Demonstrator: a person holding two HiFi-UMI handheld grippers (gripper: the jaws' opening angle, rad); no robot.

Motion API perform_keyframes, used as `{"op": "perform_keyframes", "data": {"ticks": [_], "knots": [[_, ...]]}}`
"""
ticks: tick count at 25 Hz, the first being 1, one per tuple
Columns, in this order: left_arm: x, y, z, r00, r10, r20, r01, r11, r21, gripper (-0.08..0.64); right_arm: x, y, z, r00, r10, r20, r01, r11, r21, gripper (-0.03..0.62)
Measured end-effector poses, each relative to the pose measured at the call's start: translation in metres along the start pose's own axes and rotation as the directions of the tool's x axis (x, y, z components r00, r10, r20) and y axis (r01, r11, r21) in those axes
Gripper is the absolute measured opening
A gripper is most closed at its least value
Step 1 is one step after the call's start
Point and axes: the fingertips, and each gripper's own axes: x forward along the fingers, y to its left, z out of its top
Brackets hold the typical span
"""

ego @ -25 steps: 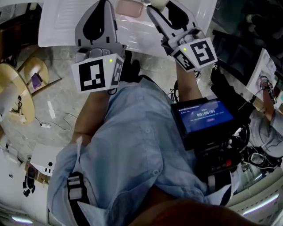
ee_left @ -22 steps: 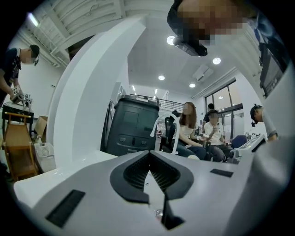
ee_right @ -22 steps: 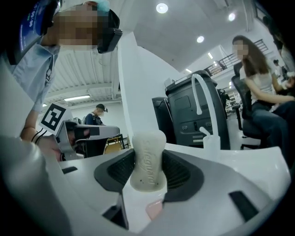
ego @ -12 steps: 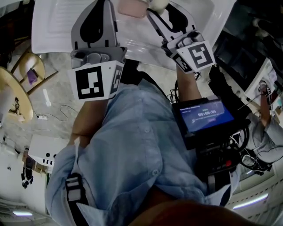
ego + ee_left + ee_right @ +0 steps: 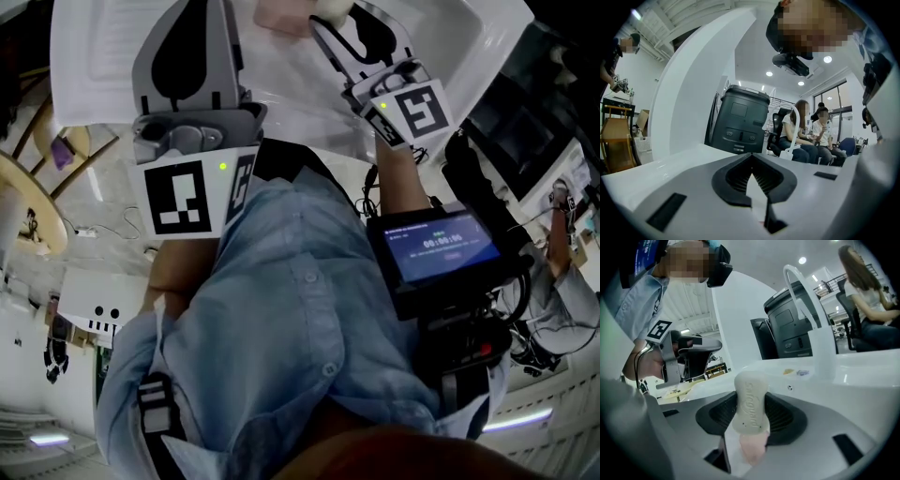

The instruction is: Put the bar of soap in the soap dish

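Standing upright, the bar of soap [image 5: 750,405] sits pinched between jaws of the right gripper [image 5: 750,394].

the head view looks steeply down the person's light blue shirt [image 5: 281,319], with the white moulded sink surface [image 5: 94,56] at its top edge. the left gripper view rides close behind the left hand-held gripper [image 5: 751,159], facing out across that surface. the right gripper view sits as close behind the right hand-held gripper [image 5: 750,397], the cream bar of soap [image 5: 751,408] filling its centre. both gripper views share the white curved tap [image 5: 794,126] and the dark grey boxy machine [image 5: 740,122].
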Motion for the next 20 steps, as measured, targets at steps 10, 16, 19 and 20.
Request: {"op": "perform_keyframes", "data": {"ticks": [10, 16, 19, 20], "knots": [[0.001, -0.007, 0.02, 0.998, -0.029, 0.055, 0.028, 0.999, 0.015, 0.008, 0.005, -0.002, -0.004, 1.0, 0.008, -0.008, -0.008, 0.999, -0.038, 0.195], [-0.003, -0.006, 0.028, 0.998, -0.015, 0.059, 0.014, 1.0, 0.022, 0.008, 0.007, 0.002, -0.015, 0.999, 0.024, -0.043, -0.026, 0.999, -0.047, 0.195], [-0.006, -0.007, 0.032, 0.998, -0.012, 0.062, 0.01, 1.0, 0.024, 0.008, 0.008, 0.003, -0.02, 0.997, 0.03, -0.064, -0.034, 0.997, -0.063, 0.195], [-0.007, -0.008, 0.033, 0.998, -0.012, 0.064, 0.01, 1.0, 0.025, 0.008, 0.008, 0.004, -0.021, 0.997, 0.031, -0.071, -0.036, 0.997, -0.067, 0.195]]}}
